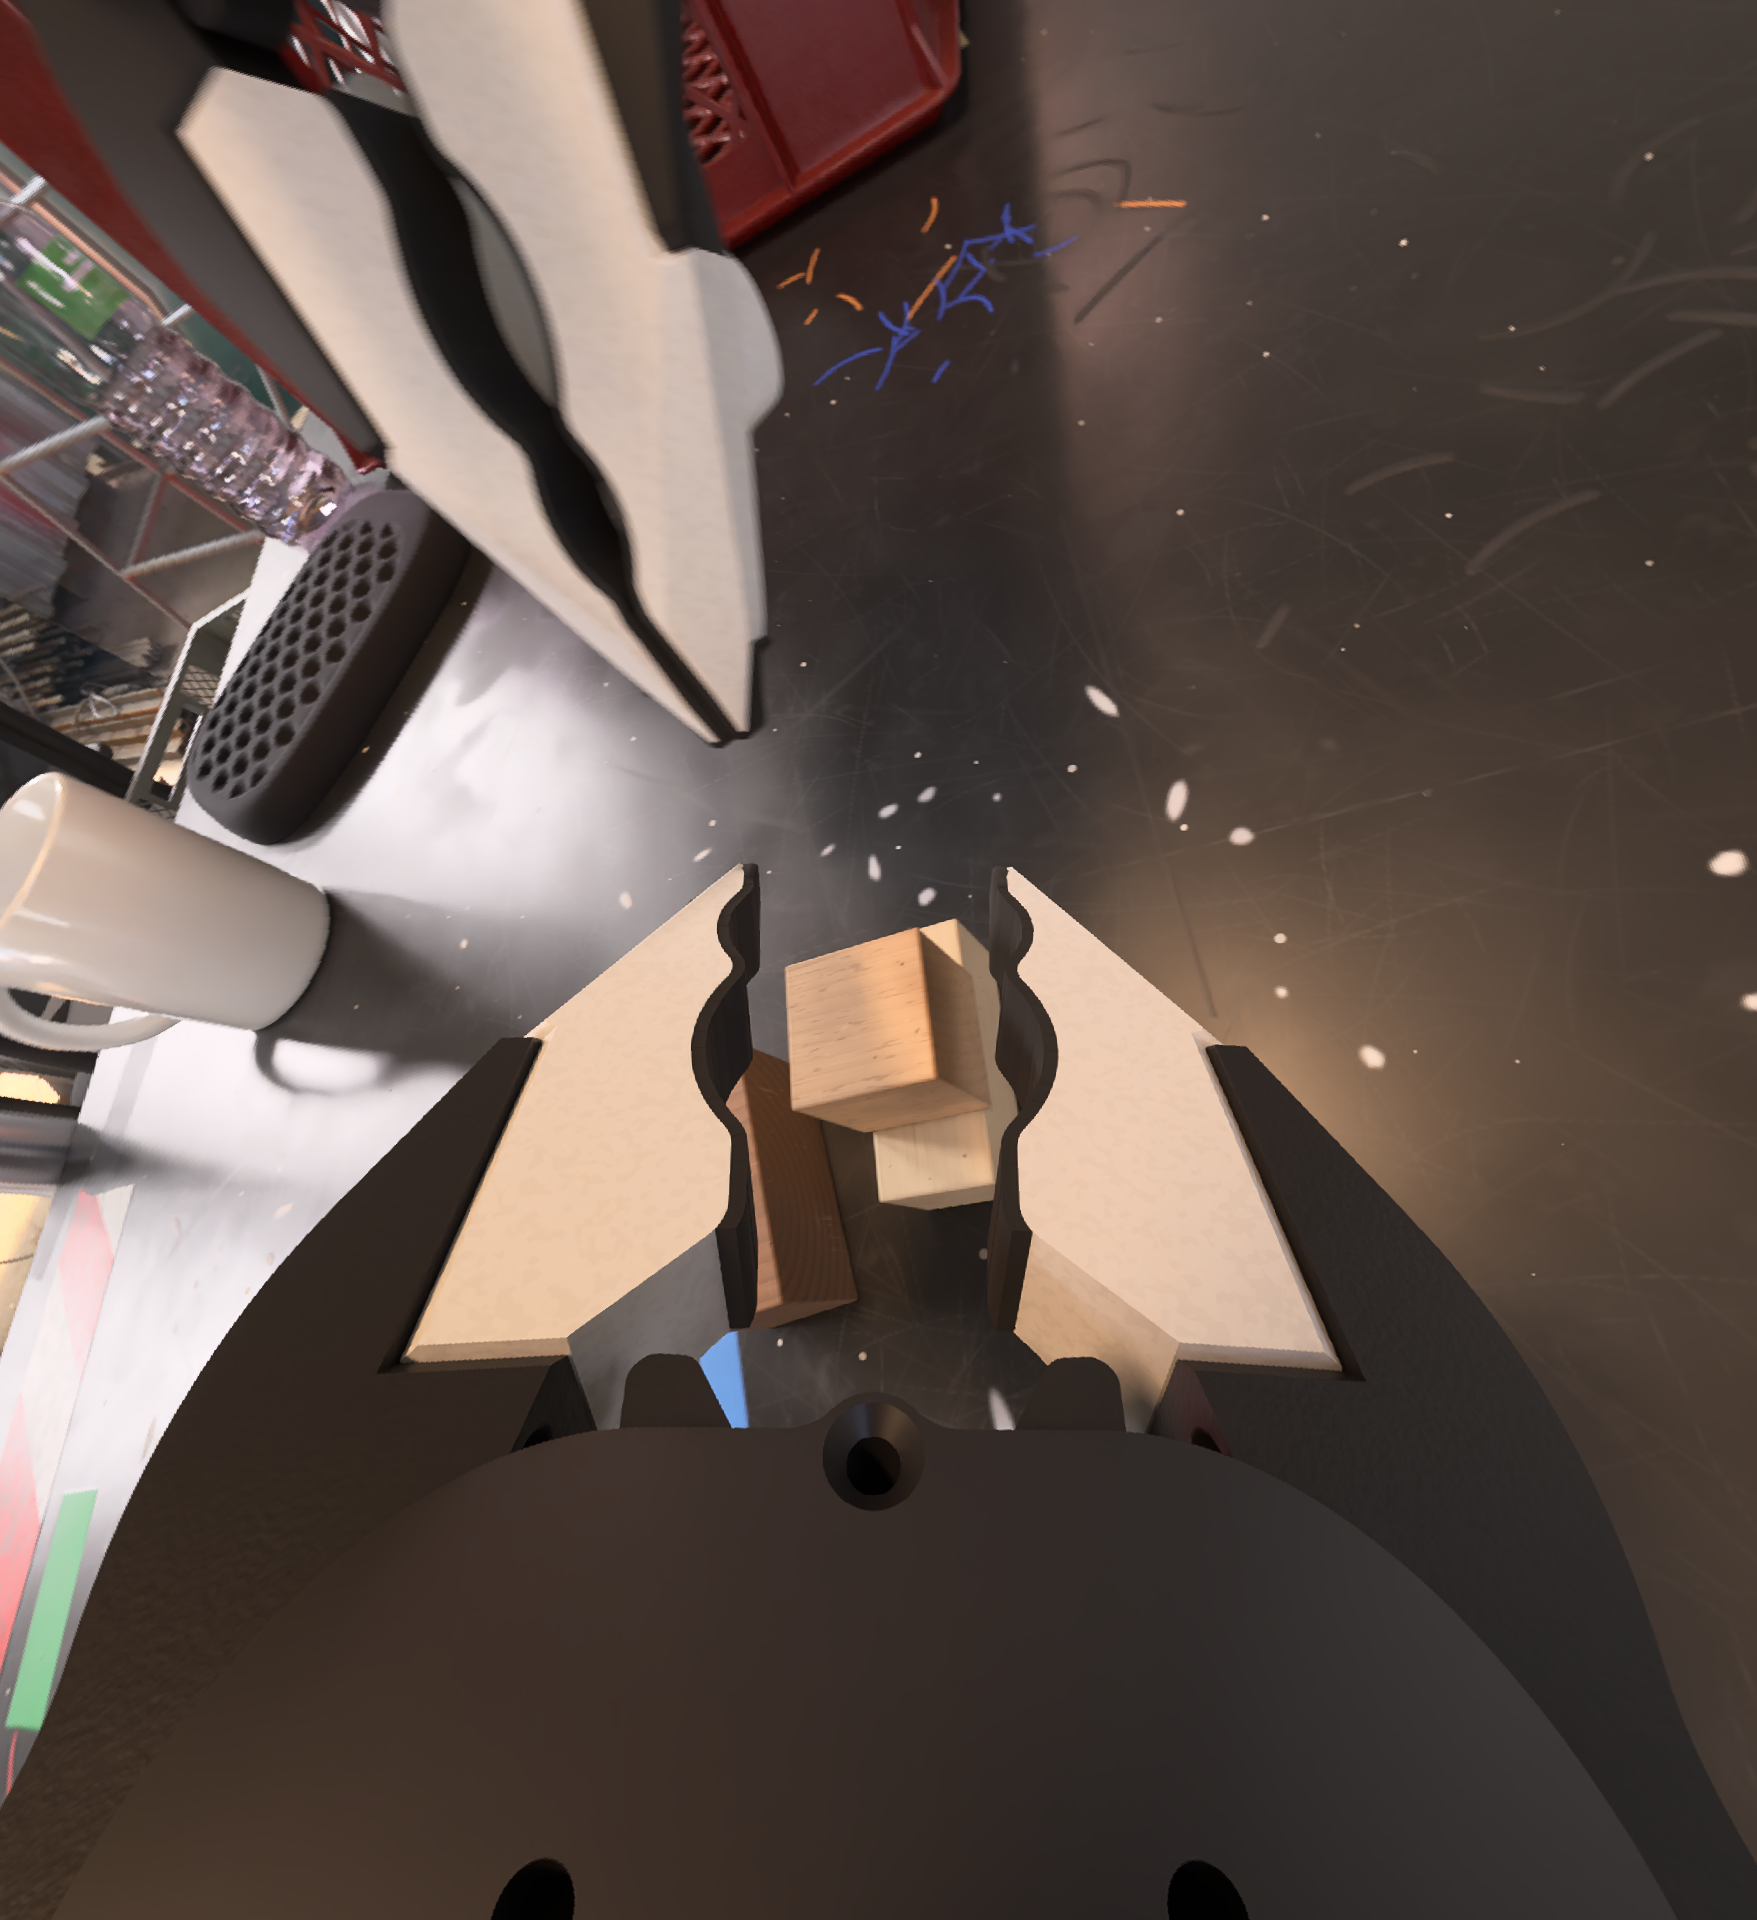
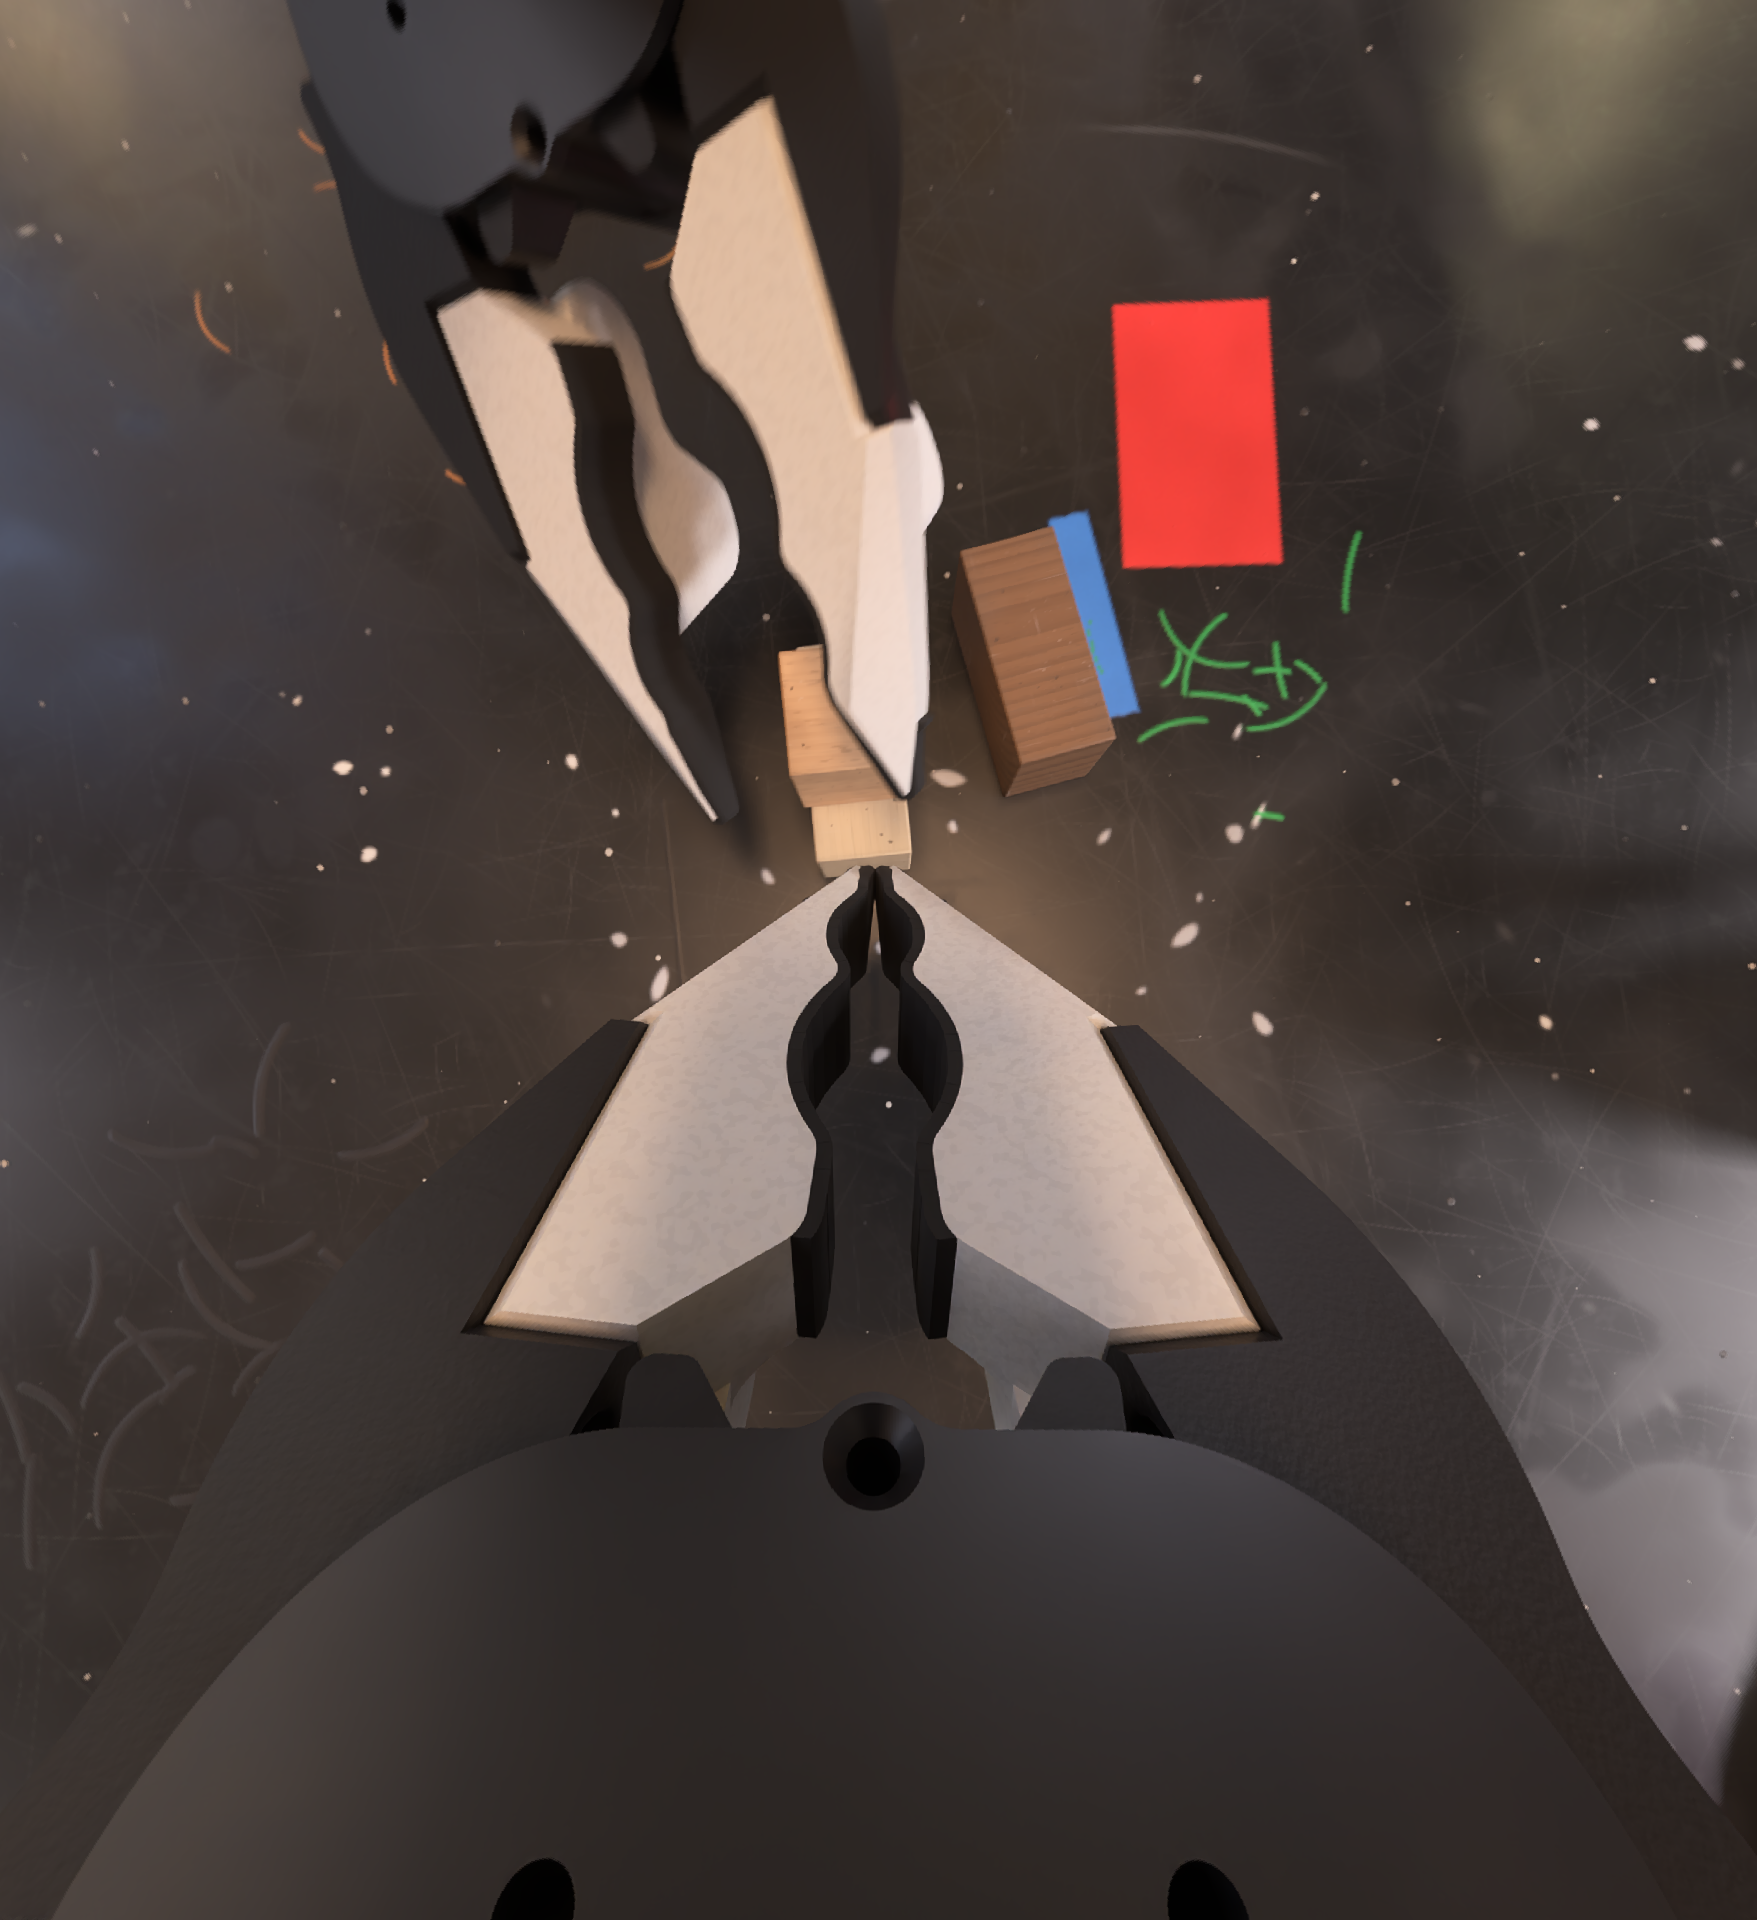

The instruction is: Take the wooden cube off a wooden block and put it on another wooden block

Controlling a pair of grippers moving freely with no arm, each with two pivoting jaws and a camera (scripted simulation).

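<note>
Cube (image 1: 879, 1023) sits on the pale block (image 1: 931, 1164), unlifted, between the spread left tongs (image 1: 874, 894); right tongs (image 2: 874, 878) clenched, empty; darker block (image 2: 1035, 660) awaits on the tabletop (image 1: 1373, 520).

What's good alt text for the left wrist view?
The left gripper, jaws open, straddles a wooden cube sitting on a pale wooden block, with a darker block alongside. The shut right gripper points in from above; a white mug lies at left.
</note>
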